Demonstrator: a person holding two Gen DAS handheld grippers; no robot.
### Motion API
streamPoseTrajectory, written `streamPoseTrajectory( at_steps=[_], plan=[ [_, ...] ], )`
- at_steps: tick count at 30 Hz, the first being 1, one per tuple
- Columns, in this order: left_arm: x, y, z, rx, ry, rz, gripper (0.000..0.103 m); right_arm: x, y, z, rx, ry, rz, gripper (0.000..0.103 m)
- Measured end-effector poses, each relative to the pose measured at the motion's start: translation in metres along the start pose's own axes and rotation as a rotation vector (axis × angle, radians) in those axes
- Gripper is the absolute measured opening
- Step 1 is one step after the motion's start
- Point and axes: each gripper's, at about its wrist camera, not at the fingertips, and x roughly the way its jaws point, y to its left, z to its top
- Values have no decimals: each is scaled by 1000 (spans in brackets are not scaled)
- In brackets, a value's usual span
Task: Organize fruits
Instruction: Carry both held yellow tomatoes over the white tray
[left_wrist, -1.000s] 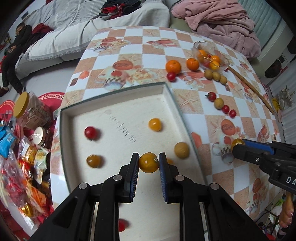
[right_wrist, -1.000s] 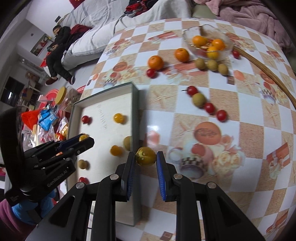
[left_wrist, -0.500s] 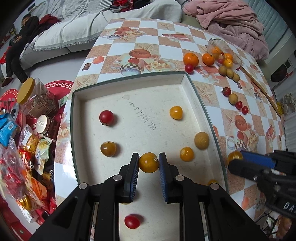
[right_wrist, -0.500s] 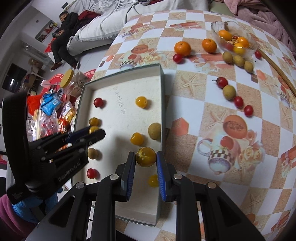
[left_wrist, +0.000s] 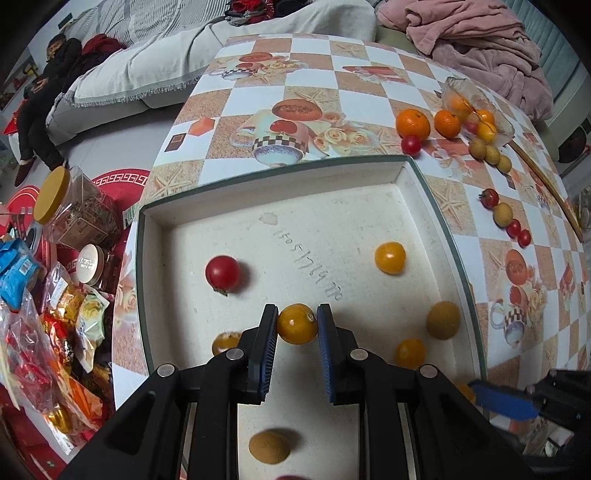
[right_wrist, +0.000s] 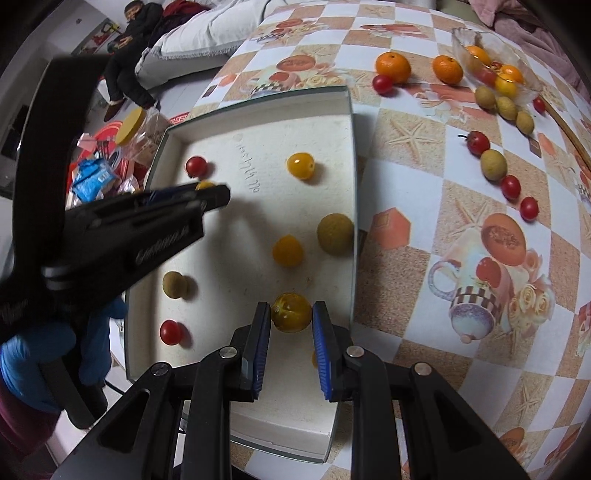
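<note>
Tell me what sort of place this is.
Most likely a living room in a home. A table with a checked, fruit-printed cloth stands beside a sofa with a grey throw, a pink blanket is heaped at the far end, and snack packets lie on the floor.

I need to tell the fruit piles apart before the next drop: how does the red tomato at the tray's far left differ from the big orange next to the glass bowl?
The red tomato is deep red, smooth and glossy; the big orange is orange with a duller skin. The tomato looks smaller than the orange. The tomato lies inside the tray; the orange sits on the tablecloth beyond the tray's far rim. Both are round, and neither is held.
</note>
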Motion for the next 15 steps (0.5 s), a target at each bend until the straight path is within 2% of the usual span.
streamPoseTrajectory(
  at_steps=[15],
  plan=[
    [19,-1,12,-8,-7,40,23,30,14,-7,-28,19,-35,26]
  ],
)
